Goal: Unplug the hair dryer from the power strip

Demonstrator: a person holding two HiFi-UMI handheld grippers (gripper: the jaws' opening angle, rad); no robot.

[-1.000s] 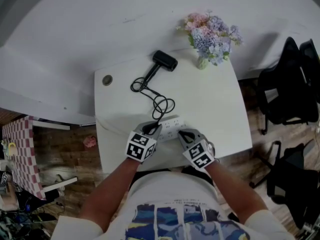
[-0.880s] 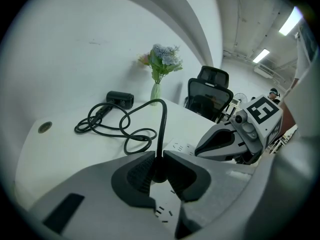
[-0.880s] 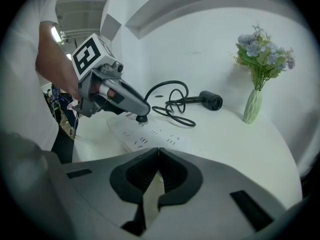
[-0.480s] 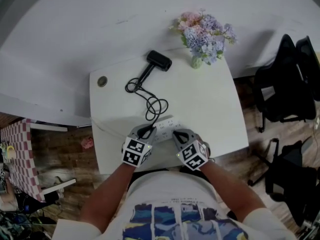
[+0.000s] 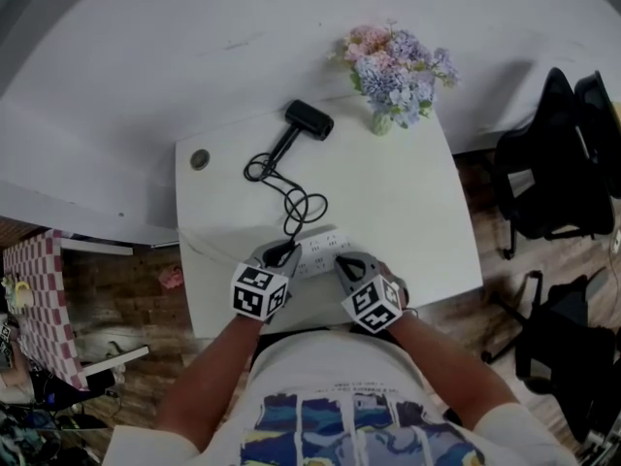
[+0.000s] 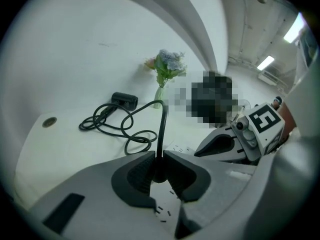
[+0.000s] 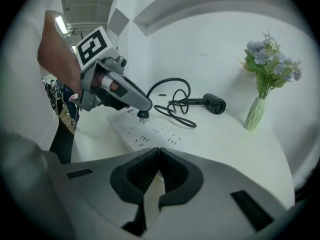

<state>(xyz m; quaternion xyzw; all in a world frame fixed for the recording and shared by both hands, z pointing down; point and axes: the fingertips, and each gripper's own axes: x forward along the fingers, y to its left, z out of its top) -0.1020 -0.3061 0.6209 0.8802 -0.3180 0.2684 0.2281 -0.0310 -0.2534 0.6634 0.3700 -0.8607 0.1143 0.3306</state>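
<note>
Left gripper point(image 6: 159, 155): jaws just closed tighter, clamped on plug point(image 7: 143, 115); prongs out, just above power strip point(image 7: 142, 134). Right gripper point(image 7: 159, 150): jaws together, empty, tip over strip's end. Hair dryer point(image 5: 310, 119) lies at table's point(image 5: 408, 212) far side.

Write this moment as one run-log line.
left tongs: just closed tighter on black plug; prongs: showing above white power strip; right tongs: shut
</note>
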